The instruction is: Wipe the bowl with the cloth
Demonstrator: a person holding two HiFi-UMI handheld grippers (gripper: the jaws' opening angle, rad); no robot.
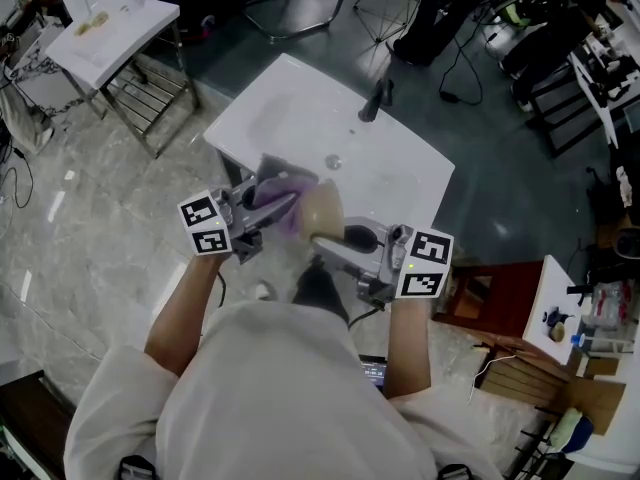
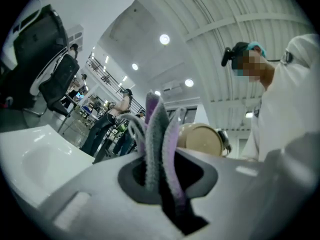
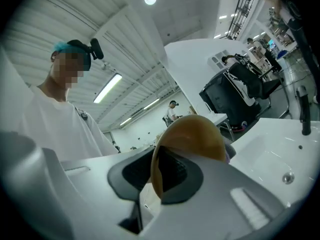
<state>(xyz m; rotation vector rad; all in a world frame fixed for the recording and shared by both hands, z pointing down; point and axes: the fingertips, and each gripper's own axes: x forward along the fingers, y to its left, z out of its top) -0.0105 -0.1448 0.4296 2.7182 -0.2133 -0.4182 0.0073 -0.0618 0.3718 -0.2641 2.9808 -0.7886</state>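
Purple cloth (image 1: 283, 196) is pinched in your left gripper (image 1: 268, 211), the tan bowl (image 1: 322, 214) clamped by its rim in your right gripper (image 1: 348, 243), both above the sink (image 1: 300, 108) — you look mid-wipe, so next press cloth against bowl and sweep around it.

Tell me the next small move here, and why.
Probably press the cloth against the bowl and rub. The left gripper is shut on the cloth, the right gripper on the bowl's rim, both close together over the sink.
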